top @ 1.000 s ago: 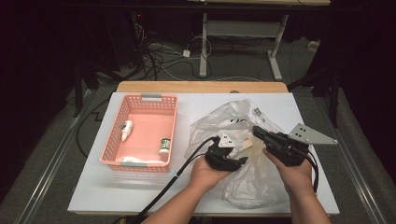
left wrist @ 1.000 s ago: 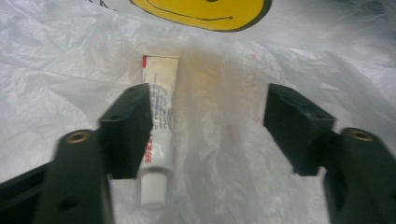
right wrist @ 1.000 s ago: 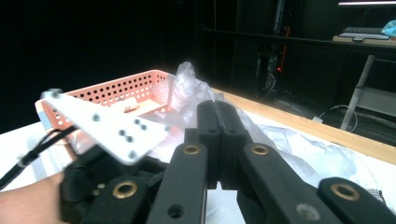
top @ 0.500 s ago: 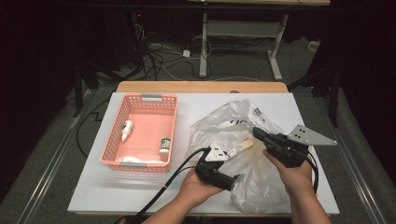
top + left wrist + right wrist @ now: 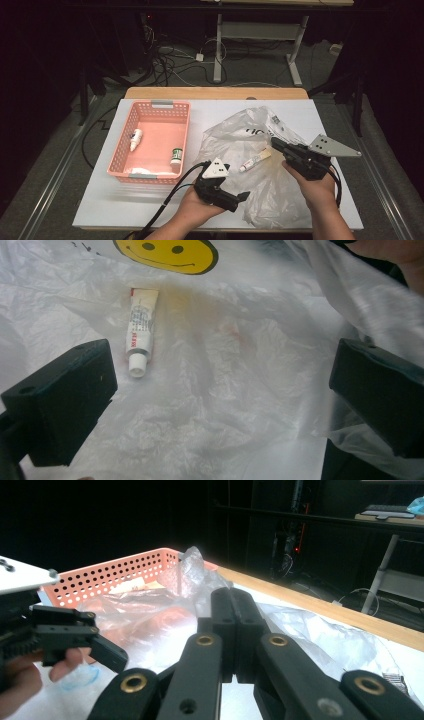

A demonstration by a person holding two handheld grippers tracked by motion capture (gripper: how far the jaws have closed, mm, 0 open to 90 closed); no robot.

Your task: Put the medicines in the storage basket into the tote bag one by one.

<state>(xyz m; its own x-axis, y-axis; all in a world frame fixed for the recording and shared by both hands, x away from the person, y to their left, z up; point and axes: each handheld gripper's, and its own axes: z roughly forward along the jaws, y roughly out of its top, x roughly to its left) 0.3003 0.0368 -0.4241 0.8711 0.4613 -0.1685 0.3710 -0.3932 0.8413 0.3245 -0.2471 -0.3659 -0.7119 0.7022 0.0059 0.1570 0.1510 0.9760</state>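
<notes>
— Dark floor and tangled cables are lying beyond the white table [image 5: 150, 210]. What is sitting on it?

— Toward the left, a pink basket [image 5: 150, 107] is holding a small white bottle [image 5: 135, 139], a green-capped bottle [image 5: 175, 156] and something white along its near wall. Right of it, a crumpled clear plastic bag [image 5: 240, 135] is spreading over the middle.

— And the small tube?

— The small tube [image 5: 255, 160] is lying inside the bag, under the film, roughly between the two grippers. In the left gripper view the tube [image 5: 140, 330] is pointing its white cap toward the camera, just below a yellow smiley face [image 5: 167, 252] printed on the bag.

— How is the left gripper standing?

— The left gripper [image 5: 239, 200] is hovering at the bag's near edge with its jaws spread wide; they have just been opening, and nothing is sitting between them, only the bag's film lying beneath.

— The right one?

— The right gripper [image 5: 276, 144] is holding its jaws pressed together. It is reaching over the bag's right part, by the tube's flat end. Whether it is pinching the film, I cannot tell.
</notes>
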